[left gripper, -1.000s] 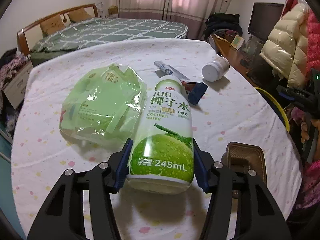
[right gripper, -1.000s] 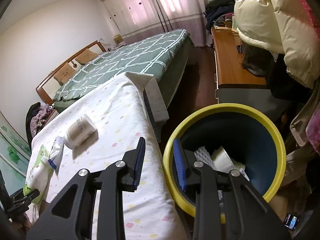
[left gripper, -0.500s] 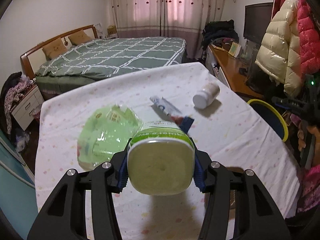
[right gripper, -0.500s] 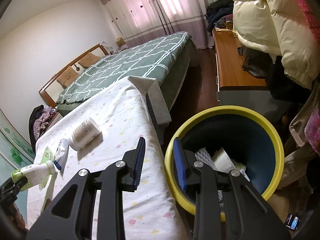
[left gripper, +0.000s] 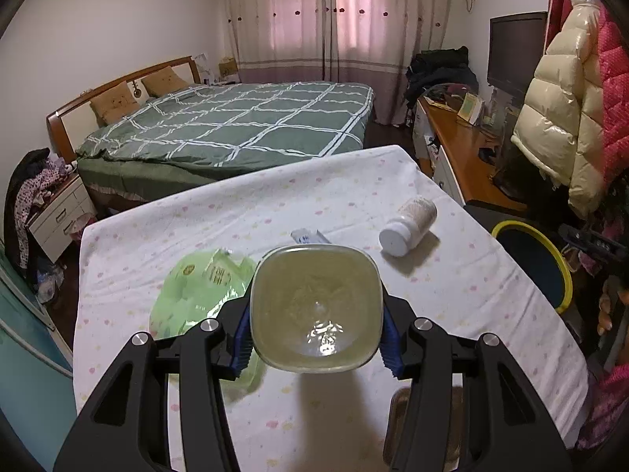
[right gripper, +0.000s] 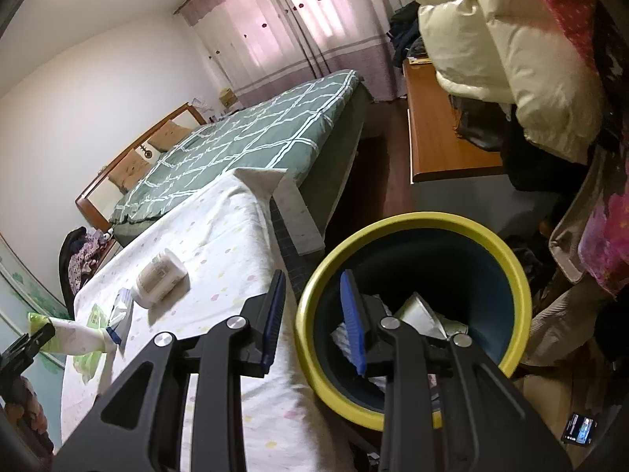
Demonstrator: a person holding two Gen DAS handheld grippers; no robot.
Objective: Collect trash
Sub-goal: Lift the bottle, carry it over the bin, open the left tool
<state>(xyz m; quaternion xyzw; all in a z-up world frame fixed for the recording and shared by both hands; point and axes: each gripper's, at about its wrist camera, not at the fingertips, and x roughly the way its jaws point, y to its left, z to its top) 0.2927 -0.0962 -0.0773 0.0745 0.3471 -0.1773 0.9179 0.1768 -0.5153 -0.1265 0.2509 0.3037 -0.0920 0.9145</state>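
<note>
My left gripper (left gripper: 316,334) is shut on a coconut water bottle (left gripper: 316,308) and holds it above the table, its base toward the camera. The bottle also shows in the right wrist view (right gripper: 76,336). A green plastic bag (left gripper: 196,295), a white jar (left gripper: 409,226) on its side and a small blue-and-white wrapper (left gripper: 308,236) lie on the table. My right gripper (right gripper: 314,322) is open and empty over the near rim of the yellow-rimmed trash bin (right gripper: 515,275), which holds paper trash (right gripper: 420,314).
The table (left gripper: 275,204) has a white dotted cloth. A brown tray (left gripper: 397,424) lies at its near right. The bin (left gripper: 558,263) stands off the table's right edge. A bed (left gripper: 236,126) is behind, a wooden desk (left gripper: 460,145) and hanging coats (left gripper: 558,118) on the right.
My left gripper has lifted the bottle off the table and tilted it so its base faces the camera. My right gripper has stayed open by the bin, tilting slightly.
</note>
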